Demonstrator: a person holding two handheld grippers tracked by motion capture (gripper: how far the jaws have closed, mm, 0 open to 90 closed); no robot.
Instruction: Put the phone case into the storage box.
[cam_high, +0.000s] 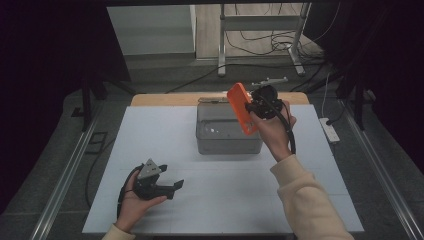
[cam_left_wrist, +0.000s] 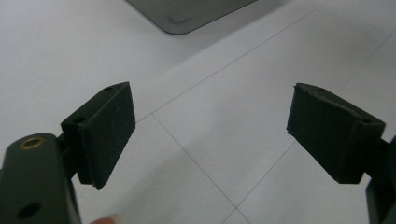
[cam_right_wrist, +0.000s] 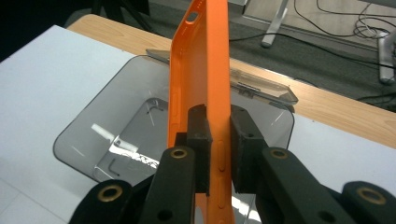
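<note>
**A:** Start nearest us. What is the left gripper (cam_high: 167, 186) doing down at seven o'clock on the white table (cam_high: 150, 135)?

**B:** Resting low over the bare surface with its jaws spread wide and nothing between them — parked, I'd say, so it stays clear of the work.

**A:** And the orange phone case (cam_high: 241, 107)?

**B:** It's up in the air at about one o'clock from the table's centre, above the right half of the clear grey bin (cam_high: 227, 142). The right gripper (cam_right_wrist: 219, 144) pinches it by one long side wall, pads pressed on either face — an edge grip keeps the thin shell upright and narrow.

**A:** Why upright?

**B:** Probably so it slips down into the open bin without catching the rim. The bin's lid (cam_right_wrist: 261, 86) lies folded back at twelve o'clock, toward the wooden table edge (cam_right_wrist: 327, 107).

**A:** Beyond that?

**B:** Dark floor, a metal stand (cam_high: 260, 30) and loose cables (cam_high: 260, 42).
</note>
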